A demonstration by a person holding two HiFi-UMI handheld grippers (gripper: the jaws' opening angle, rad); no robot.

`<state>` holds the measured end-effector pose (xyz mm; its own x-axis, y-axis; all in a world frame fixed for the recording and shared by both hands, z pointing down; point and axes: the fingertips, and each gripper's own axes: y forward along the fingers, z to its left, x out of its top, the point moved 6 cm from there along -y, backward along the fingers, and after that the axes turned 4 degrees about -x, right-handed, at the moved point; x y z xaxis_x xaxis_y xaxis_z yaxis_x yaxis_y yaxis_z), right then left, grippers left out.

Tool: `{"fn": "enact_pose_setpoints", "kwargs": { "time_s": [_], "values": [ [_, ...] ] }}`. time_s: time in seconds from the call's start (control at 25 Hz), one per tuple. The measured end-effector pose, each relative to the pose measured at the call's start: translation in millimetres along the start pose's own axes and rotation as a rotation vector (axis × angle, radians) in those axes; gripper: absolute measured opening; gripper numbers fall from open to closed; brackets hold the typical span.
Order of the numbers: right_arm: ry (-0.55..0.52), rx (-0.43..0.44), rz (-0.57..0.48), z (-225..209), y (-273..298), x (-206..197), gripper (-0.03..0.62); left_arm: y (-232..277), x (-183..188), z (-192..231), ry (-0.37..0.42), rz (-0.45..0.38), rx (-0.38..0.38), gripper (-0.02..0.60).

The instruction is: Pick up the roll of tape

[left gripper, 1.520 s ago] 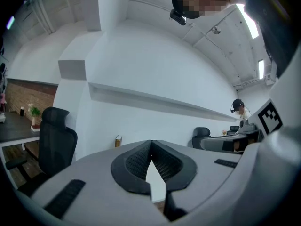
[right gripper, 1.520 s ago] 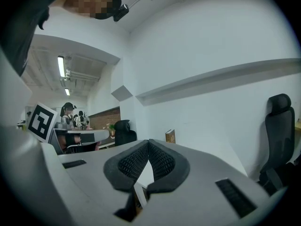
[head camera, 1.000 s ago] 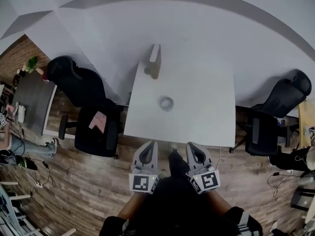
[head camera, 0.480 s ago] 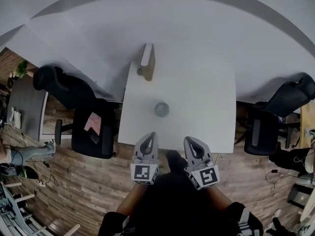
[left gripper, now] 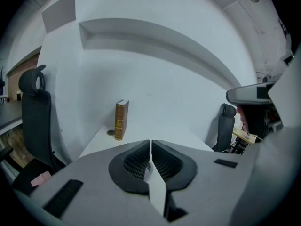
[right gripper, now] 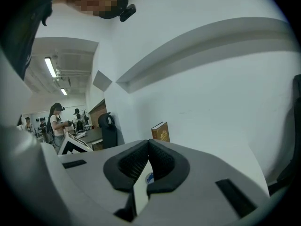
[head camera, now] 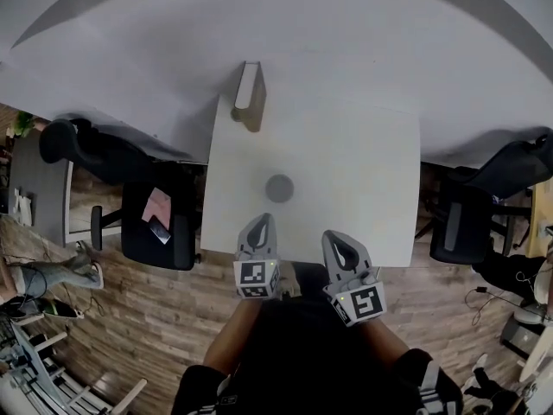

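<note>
Lying on table (head camera: pixel 363 171) (book (head camera: pixel 249 96) beyond): tape (head camera: pixel 279 188)

R tool (right gripper: pixel 148 146) jaws together; book (right gripper: pixel 161 132) beyond.

The head view looks steeply down from high above the person. It takes in the whole white counter (head camera: pixel 346 145), with the left hand-held gripper (head camera: pixel 258 232) and right hand-held gripper (head camera: pixel 339 249) at its near edge. Each gripper view sits low behind its own jaws and faces across the counter toward the wall, and the right one is tilted. All 3 views share the upright book (head camera: pixel 249 96) at the far edge, well away from both gripper cameras.
</note>
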<state>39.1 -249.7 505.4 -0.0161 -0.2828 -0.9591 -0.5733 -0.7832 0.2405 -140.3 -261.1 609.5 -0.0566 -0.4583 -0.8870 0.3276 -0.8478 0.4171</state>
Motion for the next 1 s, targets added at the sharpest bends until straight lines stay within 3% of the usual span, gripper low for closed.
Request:
{"fn": "enact_pose_setpoints", "kwargs": {
  "time_s": [0.24, 0.36, 0.72, 1.0],
  "values": [
    [0.007, -0.003, 0.023, -11.1, 19.7, -7.8, 0.014, 33.7, -31.2, 21.0, -0.074, 0.096, 0.028, 0.031],
    [0.005, -0.004, 0.032, -15.6, 27.5, -10.2, 0.014, 49.0, -44.7, 28.4, -0.109, 0.141, 0.032, 0.071],
    [0.012, -0.005, 0.069, -30.7, 44.3, -17.6, 0.014, 98.4, -79.1, 48.2, -0.205, 0.255, 0.073, 0.103],
    [0.023, -0.002, 0.079, -39.4, 53.6, -18.7, 0.014, 125.8, -97.3, 66.4, -0.223, 0.334, 0.133, 0.121]
  ]
}}
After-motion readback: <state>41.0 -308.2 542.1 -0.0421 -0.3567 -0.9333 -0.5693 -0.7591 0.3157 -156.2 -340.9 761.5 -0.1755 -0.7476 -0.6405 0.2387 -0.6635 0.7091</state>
